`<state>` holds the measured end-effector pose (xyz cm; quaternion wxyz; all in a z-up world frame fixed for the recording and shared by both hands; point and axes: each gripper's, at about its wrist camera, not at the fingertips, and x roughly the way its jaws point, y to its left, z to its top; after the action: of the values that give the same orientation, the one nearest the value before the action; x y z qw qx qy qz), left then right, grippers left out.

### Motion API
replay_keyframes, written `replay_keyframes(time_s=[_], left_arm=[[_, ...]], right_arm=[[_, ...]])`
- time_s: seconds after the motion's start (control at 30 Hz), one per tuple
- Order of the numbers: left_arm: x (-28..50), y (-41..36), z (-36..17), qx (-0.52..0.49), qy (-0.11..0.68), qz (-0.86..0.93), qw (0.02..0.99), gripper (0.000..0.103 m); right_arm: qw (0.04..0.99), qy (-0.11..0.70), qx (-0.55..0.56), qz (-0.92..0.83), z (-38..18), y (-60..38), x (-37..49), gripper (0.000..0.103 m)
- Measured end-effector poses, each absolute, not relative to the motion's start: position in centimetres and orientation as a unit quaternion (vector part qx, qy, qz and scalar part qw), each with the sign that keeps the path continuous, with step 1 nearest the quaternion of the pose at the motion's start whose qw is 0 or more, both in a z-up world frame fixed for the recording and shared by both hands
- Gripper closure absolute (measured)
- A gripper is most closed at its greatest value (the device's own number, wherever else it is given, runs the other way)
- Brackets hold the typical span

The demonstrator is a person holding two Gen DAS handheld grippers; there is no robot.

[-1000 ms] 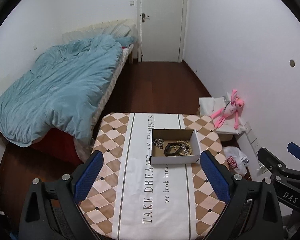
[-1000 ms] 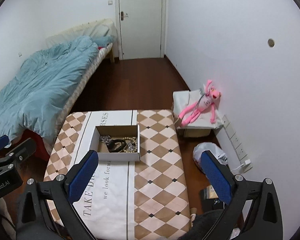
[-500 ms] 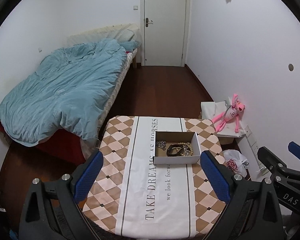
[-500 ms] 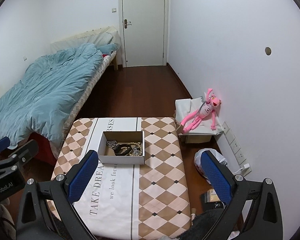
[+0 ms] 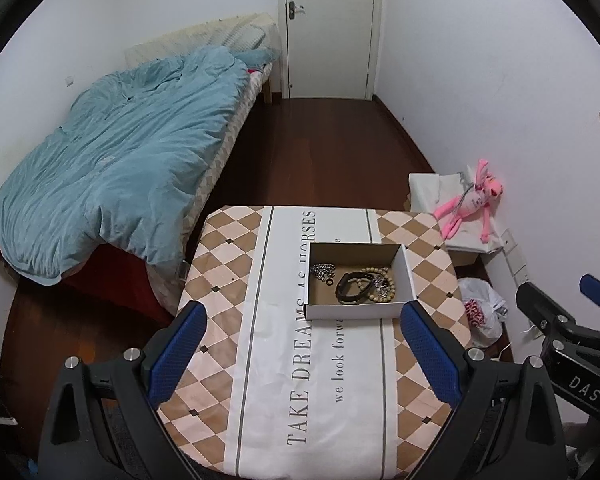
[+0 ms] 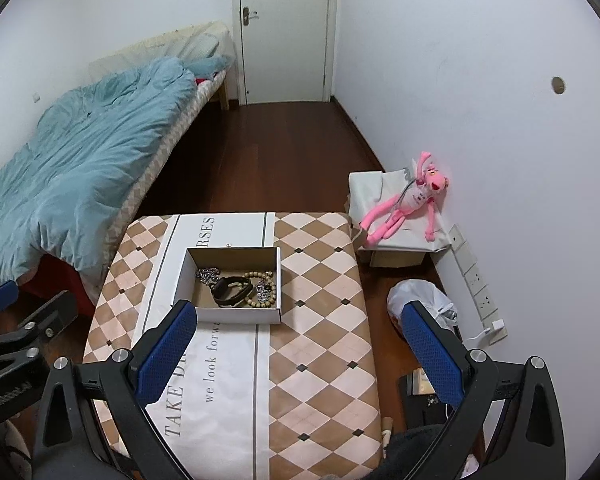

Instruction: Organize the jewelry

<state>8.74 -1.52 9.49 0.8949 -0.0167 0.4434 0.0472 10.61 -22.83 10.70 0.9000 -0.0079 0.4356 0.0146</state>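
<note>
Ahead of both tongs, on the checkered table [image 5: 228, 280]: open cardboard box [image 5: 356, 312] holding silver chain [image 5: 323, 270], black band [image 5: 350, 288], wooden bead bracelet [image 5: 384, 290]. Left gripper [image 5: 300, 344] wide, empty. Right gripper [image 6: 298, 344] wide, empty, box ahead-left of it.

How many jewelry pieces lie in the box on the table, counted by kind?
In the cardboard box:
Silver chain: 1
Black strap band: 1
Wooden bead bracelet: 1
Small dark ring: 1
Total: 4; the tangle by the beads may hide more.
</note>
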Motion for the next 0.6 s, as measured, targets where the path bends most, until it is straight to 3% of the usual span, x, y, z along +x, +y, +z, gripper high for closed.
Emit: replay_keyframes(time_s=[0.6], left_arm=[[12.7, -1.4, 6.3, -0.020, 0.491, 0.049, 0.869, 0.004]], right_arm=[[0.878, 0.478, -0.016, 0.016, 7.5, -22.1, 14.7, 0.000]])
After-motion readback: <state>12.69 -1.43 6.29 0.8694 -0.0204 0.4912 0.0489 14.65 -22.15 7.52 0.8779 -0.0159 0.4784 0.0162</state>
